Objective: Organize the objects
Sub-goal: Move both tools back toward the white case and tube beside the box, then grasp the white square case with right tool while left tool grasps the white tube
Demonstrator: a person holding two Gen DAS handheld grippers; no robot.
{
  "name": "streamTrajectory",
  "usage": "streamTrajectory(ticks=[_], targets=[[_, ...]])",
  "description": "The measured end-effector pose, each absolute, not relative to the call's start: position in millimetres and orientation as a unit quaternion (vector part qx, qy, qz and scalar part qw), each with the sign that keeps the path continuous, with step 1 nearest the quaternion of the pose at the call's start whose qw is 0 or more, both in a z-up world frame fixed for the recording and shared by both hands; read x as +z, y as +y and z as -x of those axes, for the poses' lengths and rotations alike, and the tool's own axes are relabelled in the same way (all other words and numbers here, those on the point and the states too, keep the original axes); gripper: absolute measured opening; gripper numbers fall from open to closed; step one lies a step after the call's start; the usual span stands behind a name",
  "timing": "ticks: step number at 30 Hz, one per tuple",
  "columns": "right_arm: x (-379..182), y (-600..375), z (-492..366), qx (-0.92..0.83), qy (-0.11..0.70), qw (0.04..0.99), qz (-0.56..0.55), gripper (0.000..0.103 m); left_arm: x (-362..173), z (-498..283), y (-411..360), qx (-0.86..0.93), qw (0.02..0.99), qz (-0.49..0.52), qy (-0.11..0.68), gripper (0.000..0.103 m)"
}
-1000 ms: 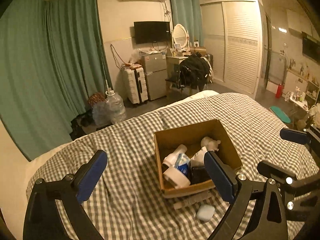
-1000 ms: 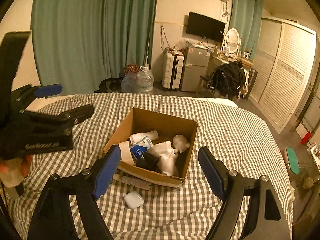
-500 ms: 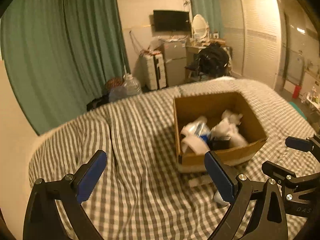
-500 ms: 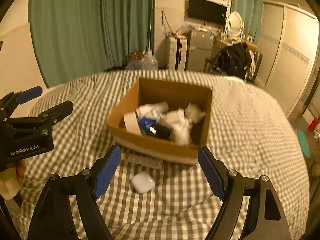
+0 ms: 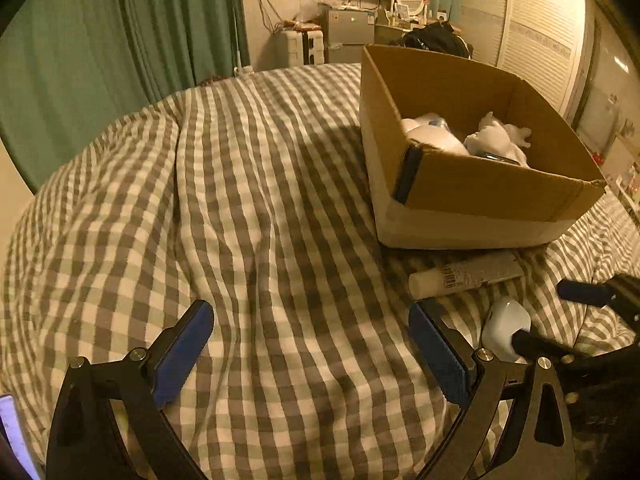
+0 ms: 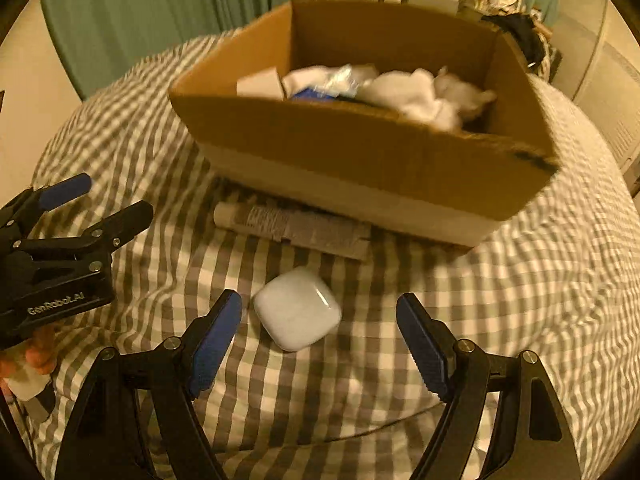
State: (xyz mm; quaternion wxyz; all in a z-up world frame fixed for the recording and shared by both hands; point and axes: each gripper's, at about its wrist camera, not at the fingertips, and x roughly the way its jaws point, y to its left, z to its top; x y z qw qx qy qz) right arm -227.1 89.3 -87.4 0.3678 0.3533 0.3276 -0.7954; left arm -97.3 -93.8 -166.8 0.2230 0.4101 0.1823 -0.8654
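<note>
Right claw (image 6: 319, 322) spread wide, blue pads on 2 sides, holding nothing. Little white case (image 6: 297, 307) lying flat on the checked blanket (image 6: 520, 300), nearer the left pad than the right pad, touching neither. Seen from the left wrist, same white case (image 5: 506, 328) partly hidden behind a black finger of the right claw (image 5: 560, 320).

Left claw (image 5: 310, 344) spread wide too, holding nothing, low over bare blanket (image 5: 260, 220). From the right wrist, left claw (image 6: 108, 204) well off to the left of the case.

Brown cardboard box (image 6: 360, 148) open on top, sitting on the blanket just behind the case. Inside: white soft stuff (image 6: 412, 94), something blue (image 6: 312, 96), a white box shape (image 6: 258, 84). Blurry, so hard to tell more. Same box (image 5: 480, 192) on the right in the left wrist view, white things (image 5: 496, 140) inside.

White tube (image 6: 292, 230) lying flat along the front wall of the box, between box and case, long way running left to right, round cap end on the left. Tube (image 5: 464, 274) seems to touch the box or nearly so; cannot tell which.

Lots of open blanket to the left of the box. Green curtain (image 5: 120, 40) far behind.
</note>
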Motion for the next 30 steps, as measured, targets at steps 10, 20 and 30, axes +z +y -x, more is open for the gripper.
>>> streamTrajectory(ticks=[10,20,30], targets=[[-120.7,71.9,238.8,-0.758,0.367,0.363,-0.4,0.077,-171.3,109.3,-77.8,-0.868,0.202,-0.429,0.146,0.1],[-118.5,86.7,235.0,-0.763,0.368,0.358,-0.392,0.057,-178.1,115.4,-65.4,-0.863,0.19,-0.452,0.122,0.101],[-68.3,150.2,233.2,-0.827,0.295,0.334,-0.343,0.057,-159.8,147.5,-44.4,-0.882,0.132,-0.436,0.123,0.101]])
